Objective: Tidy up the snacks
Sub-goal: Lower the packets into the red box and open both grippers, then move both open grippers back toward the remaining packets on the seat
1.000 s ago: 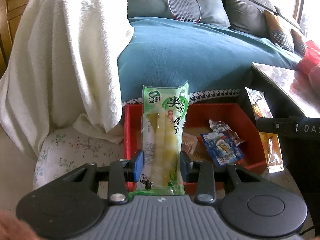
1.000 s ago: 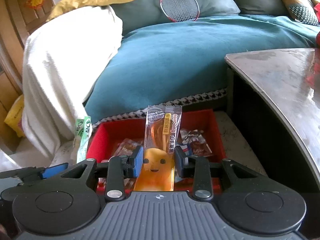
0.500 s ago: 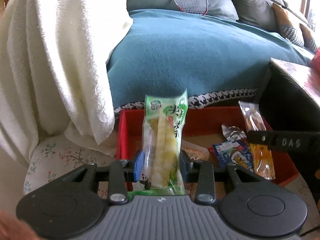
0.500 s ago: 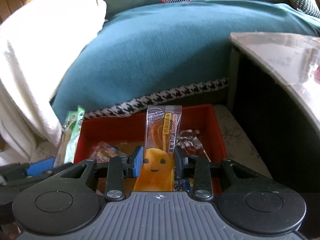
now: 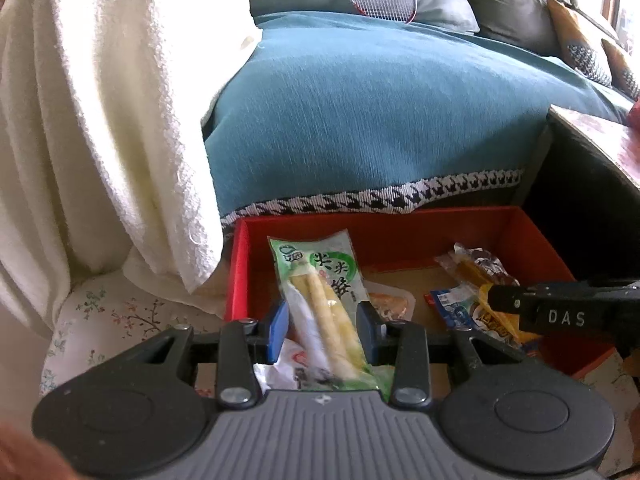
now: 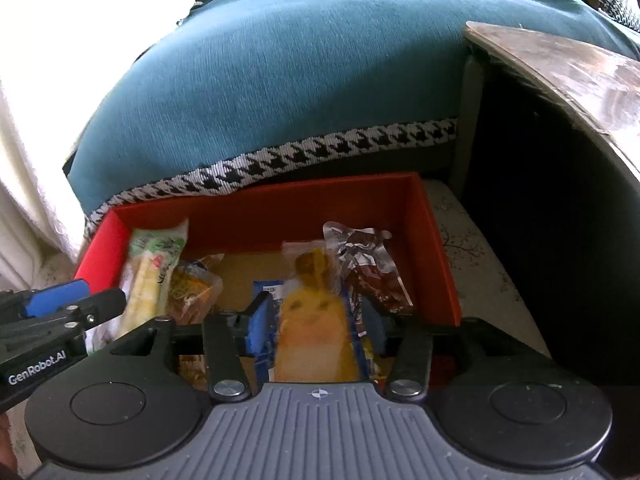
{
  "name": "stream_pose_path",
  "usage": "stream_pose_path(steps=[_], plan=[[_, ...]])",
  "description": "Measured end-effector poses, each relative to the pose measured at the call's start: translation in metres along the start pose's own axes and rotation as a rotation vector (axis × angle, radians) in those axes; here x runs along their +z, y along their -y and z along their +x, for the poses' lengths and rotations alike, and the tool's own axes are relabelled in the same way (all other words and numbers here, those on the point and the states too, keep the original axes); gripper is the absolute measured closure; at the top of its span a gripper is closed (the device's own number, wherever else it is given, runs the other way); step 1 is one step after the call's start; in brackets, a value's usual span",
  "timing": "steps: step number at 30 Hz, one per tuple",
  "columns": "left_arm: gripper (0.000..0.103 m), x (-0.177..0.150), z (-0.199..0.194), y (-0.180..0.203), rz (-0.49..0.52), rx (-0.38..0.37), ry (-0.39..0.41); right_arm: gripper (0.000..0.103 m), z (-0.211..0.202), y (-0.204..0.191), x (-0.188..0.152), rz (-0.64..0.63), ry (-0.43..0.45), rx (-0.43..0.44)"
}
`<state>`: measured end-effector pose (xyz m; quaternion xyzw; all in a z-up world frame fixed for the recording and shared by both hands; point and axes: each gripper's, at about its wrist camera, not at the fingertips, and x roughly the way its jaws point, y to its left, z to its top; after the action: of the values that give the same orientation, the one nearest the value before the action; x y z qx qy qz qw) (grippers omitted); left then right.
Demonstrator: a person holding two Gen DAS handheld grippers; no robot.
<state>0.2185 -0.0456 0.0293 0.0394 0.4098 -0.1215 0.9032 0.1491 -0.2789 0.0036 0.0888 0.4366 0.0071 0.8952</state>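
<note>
- Gripping the green bamboo-shoot packet (image 5: 320,304) low on its length, left gripper (image 5: 322,330) clenched; packet leans tilted over the red box (image 5: 400,226), left end.
- Right gripper (image 6: 316,322) jaws opening; orange snack packet (image 6: 312,320) between them, over the box.
- Packets look light, limp, slick film; best held mid-body.
- Box walls low; table (image 6: 580,76) edge close right, sofa (image 6: 280,80) behind; room above only.

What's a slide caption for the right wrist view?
Right hand-held gripper opening around the orange snack packet over the red box of snacks.
</note>
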Motion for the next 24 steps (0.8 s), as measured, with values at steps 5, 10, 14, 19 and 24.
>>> stream_pose_path(steps=[5,10,14,19,24], plan=[[0.071,0.0,-0.011,-0.001,-0.002,-0.006,0.001,0.039,-0.009,-0.005,0.0,-0.013,0.021,0.003],[0.071,-0.005,-0.03,-0.004,0.002,-0.018,-0.002,0.035,-0.027,-0.013,-0.006,-0.025,0.033,0.009],[0.067,-0.021,-0.047,-0.011,-0.011,-0.058,-0.04,0.033,-0.047,-0.024,-0.02,-0.077,0.018,-0.003],[0.065,-0.057,-0.063,-0.013,-0.006,-0.08,-0.116,0.028,-0.066,-0.023,-0.039,-0.065,-0.033,0.011],[0.064,-0.087,-0.07,0.001,-0.024,-0.143,-0.206,0.028,-0.082,-0.027,-0.056,-0.086,-0.072,0.003]])
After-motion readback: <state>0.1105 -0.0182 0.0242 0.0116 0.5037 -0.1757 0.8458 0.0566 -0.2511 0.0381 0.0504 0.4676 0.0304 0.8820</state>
